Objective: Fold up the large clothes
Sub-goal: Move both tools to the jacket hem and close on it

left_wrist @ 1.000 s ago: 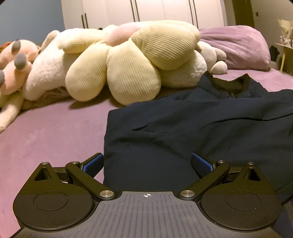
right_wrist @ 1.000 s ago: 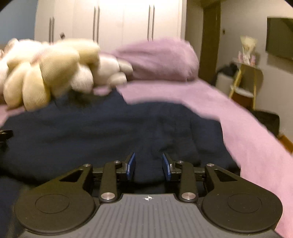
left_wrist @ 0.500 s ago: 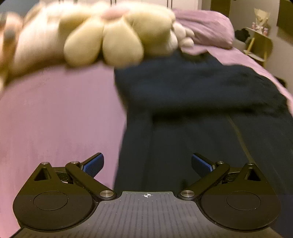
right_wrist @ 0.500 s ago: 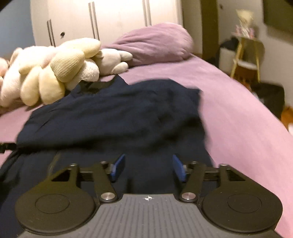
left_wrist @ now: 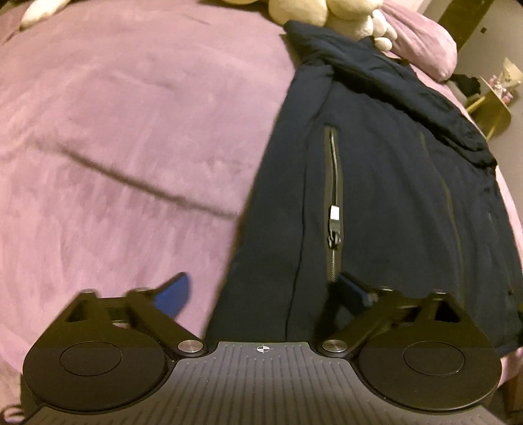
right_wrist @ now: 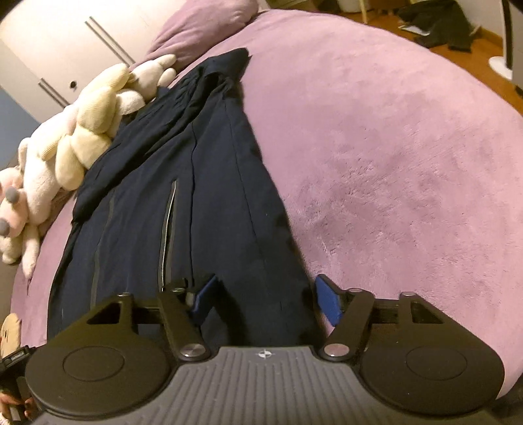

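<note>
Both claws have dropped and tipped downward since a second ago, so each view now looks down over the lower part of the coat rather than toward the plush toys.

Left wrist view: the left claw (left_wrist: 263, 292) is spread wide and holds nothing. Its left blue pad (left_wrist: 173, 294) hangs over the purple bed (left_wrist: 130, 130), and its right pad sits over the cloth near the bottom of a pocket zip (left_wrist: 334, 209). The navy coat (left_wrist: 392, 202) runs from 6 o'clock up toward 1 o'clock, with its folded upper part bunched at the far end just beside the plush toys (left_wrist: 327, 13). A purple pillow (left_wrist: 421, 45) lies at 1 o'clock.

Right wrist view: the right claw (right_wrist: 265, 299) is also released, its pads straddling the coat's (right_wrist: 183, 183) right edge near the hem. The coat stretches from 6 o'clock toward 11 o'clock. The toys (right_wrist: 81, 137) line its left side from 9 to 11 o'clock, and the bed (right_wrist: 392, 147) fills the right half.
</note>
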The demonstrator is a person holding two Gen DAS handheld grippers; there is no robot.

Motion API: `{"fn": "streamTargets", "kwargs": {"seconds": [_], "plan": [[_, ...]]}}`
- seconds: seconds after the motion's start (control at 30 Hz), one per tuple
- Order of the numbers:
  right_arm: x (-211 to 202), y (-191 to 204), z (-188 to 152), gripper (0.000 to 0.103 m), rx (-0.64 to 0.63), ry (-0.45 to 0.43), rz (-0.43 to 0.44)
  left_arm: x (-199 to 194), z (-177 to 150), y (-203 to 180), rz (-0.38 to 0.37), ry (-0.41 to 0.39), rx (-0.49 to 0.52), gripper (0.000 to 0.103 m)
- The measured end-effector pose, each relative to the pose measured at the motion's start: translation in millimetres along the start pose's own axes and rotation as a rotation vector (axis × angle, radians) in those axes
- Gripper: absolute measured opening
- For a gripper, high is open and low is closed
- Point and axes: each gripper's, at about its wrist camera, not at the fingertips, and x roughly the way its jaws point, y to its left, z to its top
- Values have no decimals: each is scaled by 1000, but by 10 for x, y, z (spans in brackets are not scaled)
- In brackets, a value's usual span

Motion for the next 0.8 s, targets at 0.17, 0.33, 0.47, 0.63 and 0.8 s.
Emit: {"fn": "streamTargets", "kwargs": {"seconds": [0.17, 0.33, 0.47, 0.63, 0.8], "plan": [[-61, -12, -45, 54, -43, 61, 18, -42, -18, 163, -79, 34, -64, 72], [-119, -20, -145, 46, -67, 91, 35, -85, -36, 212, -126, 84, -46, 56], [-144, -57, -153, 32, -32, 115, 75, -87, 3, 261, -157, 114, -71, 43], [-121, -93, -137, 21, 25, 135, 126, -159, 44, 276, -211, 124, -119, 21], [-173, -47, -80, 18, 123, 114, 250, -356, 218, 178, -295, 68, -155, 17]]}}
